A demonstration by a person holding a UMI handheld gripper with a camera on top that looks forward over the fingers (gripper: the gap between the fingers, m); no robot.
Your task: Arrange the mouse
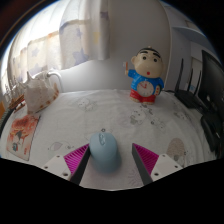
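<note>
A pale blue-grey computer mouse (105, 152) lies on the white marbled table (100, 110), between my two fingers. My gripper (112, 160) is open: the magenta pad of the left finger (77, 157) and that of the right finger (148, 157) stand on either side of the mouse, with a gap at each side. The mouse rests on the table by itself.
A cartoon boy figurine (146, 73) in a red shirt stands at the far right of the table. A white cat-shaped object (39, 92) stands at the far left, with a printed card or booklet (22, 132) in front of it. A wall and a curtained window lie behind.
</note>
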